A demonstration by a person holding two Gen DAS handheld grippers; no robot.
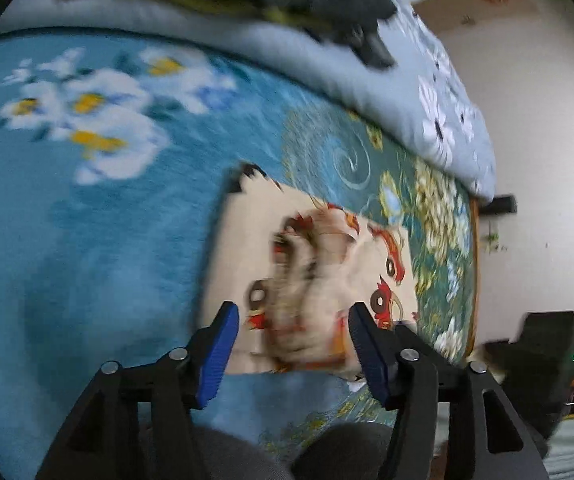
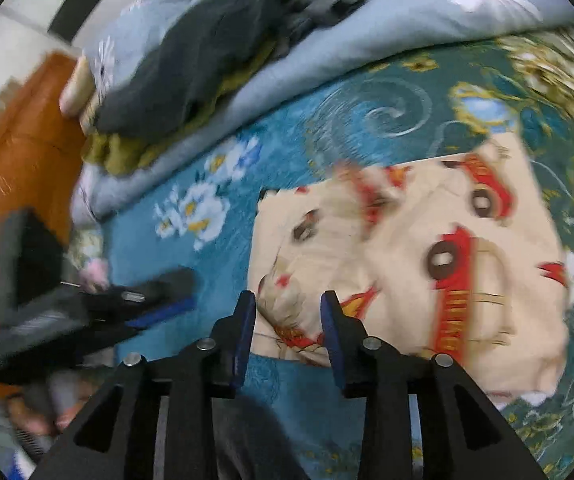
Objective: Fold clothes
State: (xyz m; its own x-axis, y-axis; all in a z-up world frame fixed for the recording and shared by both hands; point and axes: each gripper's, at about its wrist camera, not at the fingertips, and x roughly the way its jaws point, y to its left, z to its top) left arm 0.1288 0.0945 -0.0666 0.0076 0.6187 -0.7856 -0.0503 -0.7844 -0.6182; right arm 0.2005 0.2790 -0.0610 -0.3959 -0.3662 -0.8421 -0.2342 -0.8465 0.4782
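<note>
Landmark for this entry: the cream printed garment point(image 2: 407, 256), cartoon pattern in red with dark round wheels. It lies on the blue floral blanket point(image 1: 87, 240) that covers the bed, roughly squared up, with a raised, rumpled ridge across its middle.

Left tool point(image 1: 291, 356): jaws spread, hanging just above the garment's near edge. The cloth under it is badly blurred, and I see nothing pinched between the blue pads. Right tool point(image 2: 289, 336): jaws parted, narrower than the left, over the garment's near corner. Cloth shows in the gap, but I cannot confirm the pads press on it; I read it as not gripping. In the right view the left tool also appears, off to the side of the garment over bare blanket.

Step in hand, my judgement: between folds. One fold looks laid and released, both tools free. Next move calls for re-grasping two points of one edge, pinching through all layers, then carrying that edge across without dragging the bottom layer. The rumpled ridge may need flattening first.

Count:
- printed garments being folded: one
- tools: two
- beyond the garment, on the grey-blue quilt point(image 2: 327, 64): one dark grey garment point(image 2: 207, 64) lying over one olive-yellow one point(image 2: 119, 152).
</note>
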